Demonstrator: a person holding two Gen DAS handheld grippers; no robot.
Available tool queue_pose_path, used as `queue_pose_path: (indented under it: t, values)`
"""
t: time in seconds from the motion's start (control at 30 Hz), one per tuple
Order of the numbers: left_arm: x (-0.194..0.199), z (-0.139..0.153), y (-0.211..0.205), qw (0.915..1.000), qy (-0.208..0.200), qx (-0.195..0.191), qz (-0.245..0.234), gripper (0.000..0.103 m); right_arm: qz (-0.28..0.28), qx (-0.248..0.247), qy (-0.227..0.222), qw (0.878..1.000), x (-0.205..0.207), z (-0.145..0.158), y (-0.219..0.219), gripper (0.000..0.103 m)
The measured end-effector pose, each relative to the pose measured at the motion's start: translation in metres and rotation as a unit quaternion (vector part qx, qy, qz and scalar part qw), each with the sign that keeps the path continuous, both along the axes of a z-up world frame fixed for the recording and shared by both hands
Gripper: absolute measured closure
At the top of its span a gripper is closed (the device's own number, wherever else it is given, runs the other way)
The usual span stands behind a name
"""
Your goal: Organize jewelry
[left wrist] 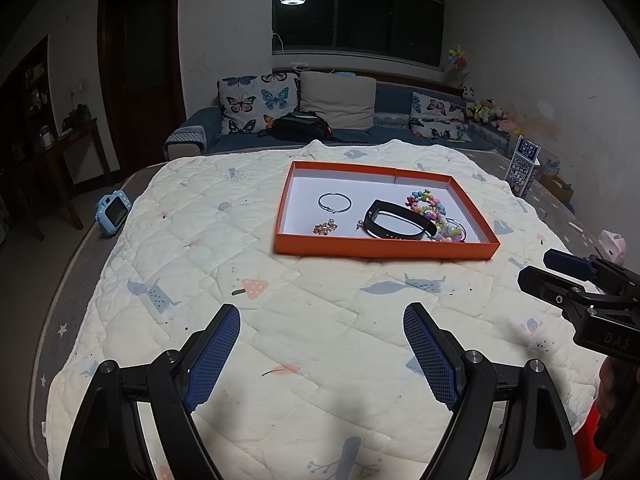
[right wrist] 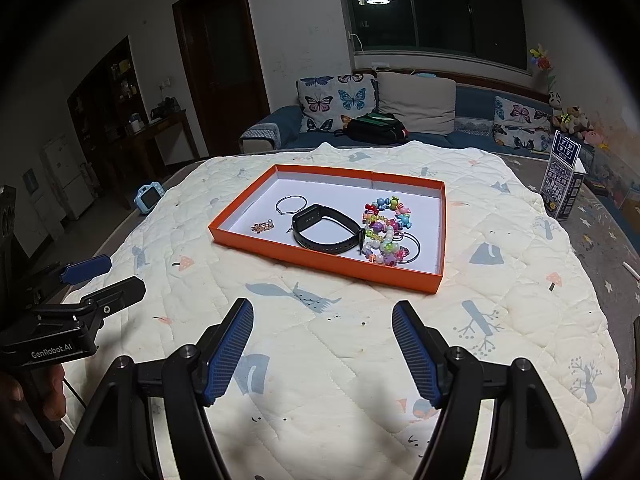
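An orange tray (left wrist: 384,249) with a white floor sits on a cream quilted blanket (left wrist: 224,248) printed with animals and mushrooms, and every piece of jewelry lies inside it. Toward the tray's far left a thin silver bangle (left wrist: 335,202) lies flat, apart from the rest. Nearer the tray's front wall, below the bangle, is a small cluster of amber beads (left wrist: 325,228), with a tiny pale earring-like piece just beside it. A black watch band (left wrist: 400,220) lies looped in the tray's middle, and a multicoloured beaded bracelet (left wrist: 430,214) lies against it on the tray's right side, partly overlapped by the band; a thin dark ring-shaped piece shows at the bracelet's near end, too small to identify. The left gripper (left wrist: 322,314) hovers over the blanket on the near side of the tray, its blue-padded jaws spread wide with nothing between them. The right gripper (right wrist: 323,311) hangs likewise short of the tray's front wall, its jaws well apart and empty. Each gripper shows at the edge of the other's view, held by a hand. Left of the tray, off the blanket's edge, lies a blue toy camera (left wrist: 113,213), and beyond the tray's far wall stands a sofa (left wrist: 360,120) with butterfly-print cushions.
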State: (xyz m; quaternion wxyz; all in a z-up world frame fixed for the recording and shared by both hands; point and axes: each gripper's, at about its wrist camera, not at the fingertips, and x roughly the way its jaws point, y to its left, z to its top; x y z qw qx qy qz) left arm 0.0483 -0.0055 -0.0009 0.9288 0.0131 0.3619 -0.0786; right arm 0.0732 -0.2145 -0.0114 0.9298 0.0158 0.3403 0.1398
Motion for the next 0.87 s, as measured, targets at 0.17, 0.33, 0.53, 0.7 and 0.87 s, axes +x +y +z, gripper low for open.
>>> queue_pose_path:
  t: [0.17, 0.33, 0.53, 0.7, 0.87]
  values:
    - [-0.0003, 0.0001, -0.0003, 1.0000, 0.000, 0.001, 0.000, 0.013, 0.000, 0.001, 0.001, 1.000, 0.0000, 0.0000, 0.0001, 0.024]
    - [-0.0004, 0.0001, -0.0003, 1.0000, 0.001, 0.002, 0.001, 0.013, 0.001, 0.001, 0.001, 1.000, 0.0001, 0.0000, 0.0004, 0.024]
    - [0.0007, -0.0011, -0.0012, 1.0000, 0.003, 0.003, 0.000, 0.013, 0.000, 0.003, 0.003, 1.000, 0.0007, -0.0013, 0.0017, 0.024]
    - [0.0007, -0.0025, -0.0019, 1.0000, 0.001, -0.002, -0.002, 0.013, 0.001, 0.003, 0.004, 1.000, 0.0012, -0.0033, 0.0008, 0.024]
    - [0.0020, -0.0040, -0.0018, 1.0000, 0.001, 0.002, 0.002, 0.013, 0.000, 0.005, 0.006, 1.000, 0.0015, -0.0048, -0.0003, 0.024]
